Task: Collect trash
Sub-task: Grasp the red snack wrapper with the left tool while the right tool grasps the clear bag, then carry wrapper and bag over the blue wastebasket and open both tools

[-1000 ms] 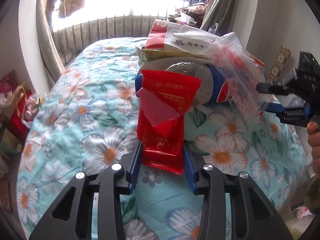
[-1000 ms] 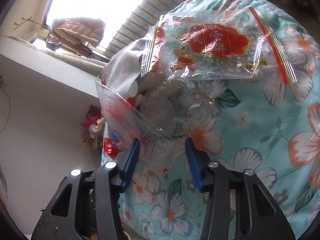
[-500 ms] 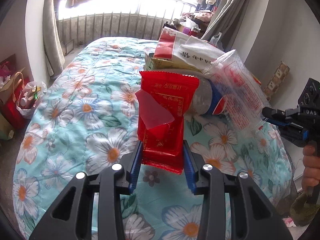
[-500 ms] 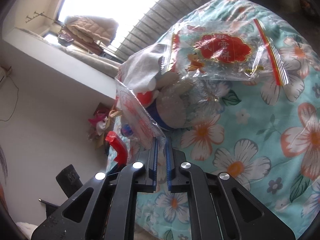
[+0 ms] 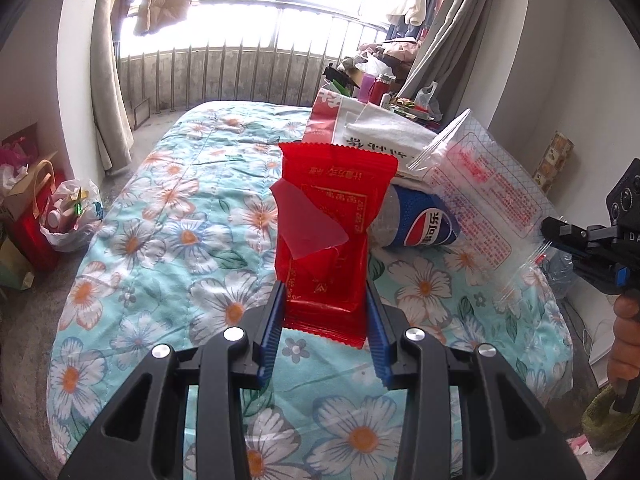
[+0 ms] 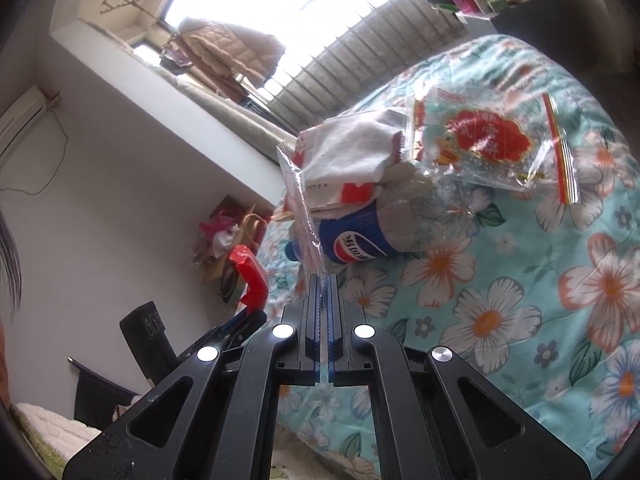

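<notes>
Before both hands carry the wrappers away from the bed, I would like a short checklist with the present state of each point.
1. Left gripper holds the red wrapper between its fingers: ok.
2. Right gripper is shut on a corner of the clear printed bag: ok, jaws have just closed on it.
3. Clear printed bag is free of the pile: cannot tell, its far end is near the white paper packet.
4. Pepsi bottle is collected: not ok, it lies on the floral bedspread.
5. Clear bag with the red label is collected: not ok, it lies on the bed.
6. Trash bin is in view: not ok.
</notes>
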Tool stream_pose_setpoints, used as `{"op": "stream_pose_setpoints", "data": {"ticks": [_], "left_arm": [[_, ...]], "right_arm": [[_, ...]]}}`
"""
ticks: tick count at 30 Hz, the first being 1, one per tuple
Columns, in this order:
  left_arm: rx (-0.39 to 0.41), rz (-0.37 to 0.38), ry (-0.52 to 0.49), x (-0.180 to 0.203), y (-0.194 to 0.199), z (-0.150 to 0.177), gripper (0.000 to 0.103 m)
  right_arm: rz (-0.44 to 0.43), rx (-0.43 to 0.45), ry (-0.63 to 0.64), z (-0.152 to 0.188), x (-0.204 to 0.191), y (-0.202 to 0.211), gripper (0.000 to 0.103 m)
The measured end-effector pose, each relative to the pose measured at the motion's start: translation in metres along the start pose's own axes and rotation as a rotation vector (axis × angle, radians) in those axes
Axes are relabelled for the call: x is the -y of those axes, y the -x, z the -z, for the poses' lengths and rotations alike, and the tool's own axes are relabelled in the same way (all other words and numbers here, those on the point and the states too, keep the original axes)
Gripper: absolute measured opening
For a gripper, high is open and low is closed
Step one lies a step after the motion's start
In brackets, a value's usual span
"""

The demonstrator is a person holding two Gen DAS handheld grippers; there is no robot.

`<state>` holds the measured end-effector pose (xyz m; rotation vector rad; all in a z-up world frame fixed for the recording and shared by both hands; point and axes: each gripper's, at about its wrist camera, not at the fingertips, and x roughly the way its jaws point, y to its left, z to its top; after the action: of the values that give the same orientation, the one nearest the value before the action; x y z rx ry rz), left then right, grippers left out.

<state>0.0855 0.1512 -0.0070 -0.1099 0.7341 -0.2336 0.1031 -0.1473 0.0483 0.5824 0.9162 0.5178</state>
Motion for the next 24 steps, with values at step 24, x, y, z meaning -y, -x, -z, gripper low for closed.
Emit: {"op": "stream_pose_setpoints", "data": {"ticks": [24], "left_arm": [[0.114,0.241,-0.232,0.117,0.035,-0.052,0.037]], "right_arm": [[0.012,0.309,0.078,0.001,0.011,0.119,0.001]]}}
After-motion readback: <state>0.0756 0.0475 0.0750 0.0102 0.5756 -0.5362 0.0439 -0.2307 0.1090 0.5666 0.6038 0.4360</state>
